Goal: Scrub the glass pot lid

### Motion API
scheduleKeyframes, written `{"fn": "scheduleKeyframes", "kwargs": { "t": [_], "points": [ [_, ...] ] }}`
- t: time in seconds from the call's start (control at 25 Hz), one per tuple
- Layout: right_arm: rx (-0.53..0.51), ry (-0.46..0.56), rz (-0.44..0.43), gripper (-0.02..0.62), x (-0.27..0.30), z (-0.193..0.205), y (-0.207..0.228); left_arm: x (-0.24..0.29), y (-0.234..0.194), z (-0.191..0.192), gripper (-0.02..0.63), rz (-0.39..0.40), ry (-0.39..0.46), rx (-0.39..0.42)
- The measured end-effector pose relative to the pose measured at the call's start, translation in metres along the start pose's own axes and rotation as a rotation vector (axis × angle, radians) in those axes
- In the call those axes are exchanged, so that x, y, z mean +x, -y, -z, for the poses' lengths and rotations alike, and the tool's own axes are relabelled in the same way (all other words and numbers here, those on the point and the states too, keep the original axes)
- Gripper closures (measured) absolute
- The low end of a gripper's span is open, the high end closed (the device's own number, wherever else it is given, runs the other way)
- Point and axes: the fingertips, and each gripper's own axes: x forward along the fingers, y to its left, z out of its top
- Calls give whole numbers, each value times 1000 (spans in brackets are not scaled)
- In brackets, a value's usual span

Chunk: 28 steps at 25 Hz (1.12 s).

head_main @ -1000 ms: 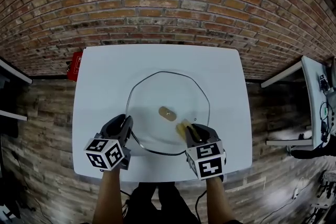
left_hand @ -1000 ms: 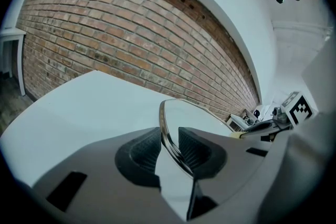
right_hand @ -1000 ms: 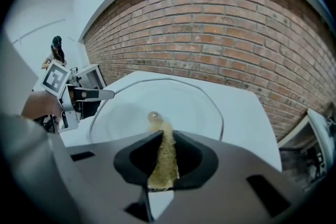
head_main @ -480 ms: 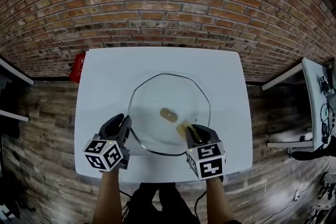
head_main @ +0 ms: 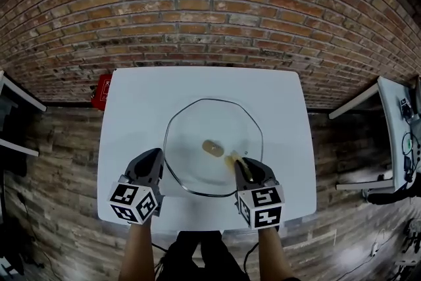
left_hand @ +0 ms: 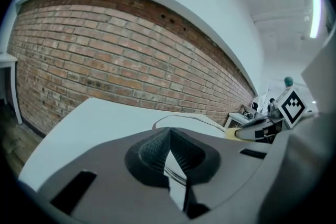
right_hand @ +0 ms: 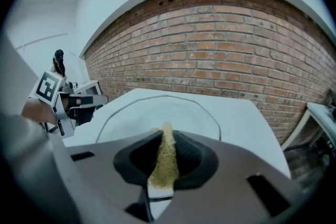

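Glass pot lid [head_main: 212, 131] is seen lying flat near the middle of the white tabletop [head_main: 131, 108], knob [head_main: 212, 148] up, with both tongs set at its near edge. What has just changed is on the left. The left tongs [head_main: 155, 158], which were held apart beside the rim a moment ago, are now brought together. In the left gripper view the lid's metal-banded rim is seen caught in the slit between the pads (a thin edge, so the pads nearly meet). The right tongs [head_main: 239, 166] are unchanged: they are clamped on a yellowish sponge [right_hand: 165, 157], whose free end is pointed over the glass just right of the knob. Whether it is touching the glass cannot be made out. The lid itself is not seen to have shifted on the tabletop. By this change the lid is judged to be braced against sliding, so the holding step is taken as done and the scrubbing as not yet begun. A firm pinch is called for, since smooth glass on a smooth top is likely to skate under the sponge.
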Motion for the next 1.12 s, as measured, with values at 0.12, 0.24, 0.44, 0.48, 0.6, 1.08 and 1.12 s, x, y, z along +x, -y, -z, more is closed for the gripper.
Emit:
{"fn": "scheduleKeyframes", "kwargs": {
  "t": [0.12, 0.24, 0.44, 0.48, 0.6, 1.08, 1.12],
  "points": [
    [8, 82, 12, 537, -7, -13, 1, 0, 10, -10, 597, 7, 19, 38],
    [18, 157, 31, 537, -16, -30, 5, -1, 22, -24, 597, 21, 48, 53],
    [13, 263, 51, 537, -37, -61, 4, -9, 42, -47, 597, 44, 85, 80],
    [11, 288, 53, 537, -42, -68, 3, -11, 46, -52, 597, 49, 94, 87],
    [21, 353, 60, 537, -58, -89, -1, -14, 60, -68, 597, 62, 117, 105],
    [-28, 536, 87, 537, -134, -153, -21, -52, 111, -143, 597, 94, 238, 188],
    [-34, 557, 90, 537, -143, -159, -22, -57, 116, -151, 597, 95, 252, 197]
  ]
}}
